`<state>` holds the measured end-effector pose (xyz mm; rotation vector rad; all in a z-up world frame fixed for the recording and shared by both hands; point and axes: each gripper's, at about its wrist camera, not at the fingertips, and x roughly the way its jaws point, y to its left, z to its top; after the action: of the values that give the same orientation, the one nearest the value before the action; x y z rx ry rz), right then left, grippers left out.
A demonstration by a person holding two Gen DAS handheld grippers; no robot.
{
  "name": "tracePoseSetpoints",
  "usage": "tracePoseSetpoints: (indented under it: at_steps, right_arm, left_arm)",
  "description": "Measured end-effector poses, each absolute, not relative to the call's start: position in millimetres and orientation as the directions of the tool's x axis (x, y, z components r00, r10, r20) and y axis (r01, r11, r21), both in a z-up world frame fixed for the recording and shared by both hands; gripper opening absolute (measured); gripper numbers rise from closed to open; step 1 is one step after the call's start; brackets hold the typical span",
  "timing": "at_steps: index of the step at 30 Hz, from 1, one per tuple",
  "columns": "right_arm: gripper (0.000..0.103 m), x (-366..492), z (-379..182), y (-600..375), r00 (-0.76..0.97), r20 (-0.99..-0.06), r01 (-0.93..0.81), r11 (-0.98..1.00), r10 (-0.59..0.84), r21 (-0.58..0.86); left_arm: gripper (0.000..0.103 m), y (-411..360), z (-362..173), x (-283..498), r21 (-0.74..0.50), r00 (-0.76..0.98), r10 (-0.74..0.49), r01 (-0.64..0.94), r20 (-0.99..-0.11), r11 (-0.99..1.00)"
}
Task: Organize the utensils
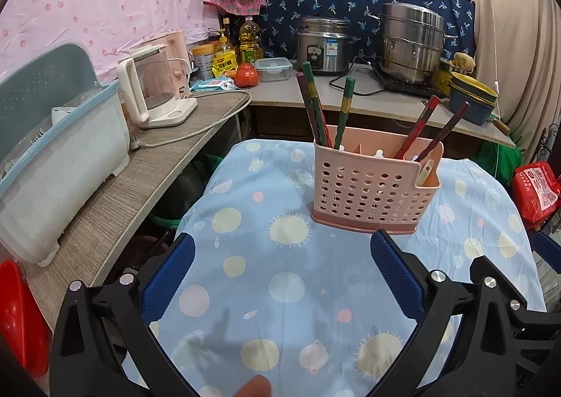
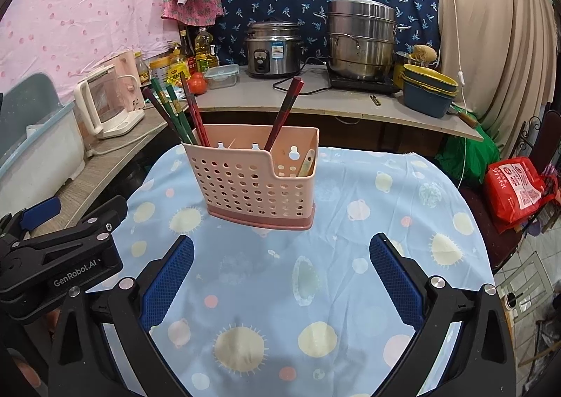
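Both hand-held grippers, left [image 1: 282, 246] and right [image 2: 281, 246], gape empty. Chopsticks [image 2: 191, 109] look light, stiff, slippery; grip mid-shaft above the caddy [image 2: 252, 179].

A pink perforated plastic utensil basket [image 2: 256, 183] holds green and dark red wooden chopsticks [image 2: 175, 109] on a pale blue cloth printed with suns and planets [image 2: 315, 292].

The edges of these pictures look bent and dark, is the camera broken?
No, it's a fisheye lens: in the left wrist view the wooden counter curves and the corners go black; in the right wrist view the table bulges round, with soft shadows, no harsh glare.
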<state>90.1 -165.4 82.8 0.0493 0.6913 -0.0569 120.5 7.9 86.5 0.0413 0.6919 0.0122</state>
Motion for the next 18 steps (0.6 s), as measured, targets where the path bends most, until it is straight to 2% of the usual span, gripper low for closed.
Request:
tracePoseSetpoints:
  at_steps: [18]
  right_arm:
    - [0.097,89.1,77.9,-164.1,0.757,-0.652,0.075,0.997,-0.042,0.022]
  left_arm:
    - [0.096,7.0,79.4,121.6,0.067,0.755,0.054,-0.014,-0.653,0.998]
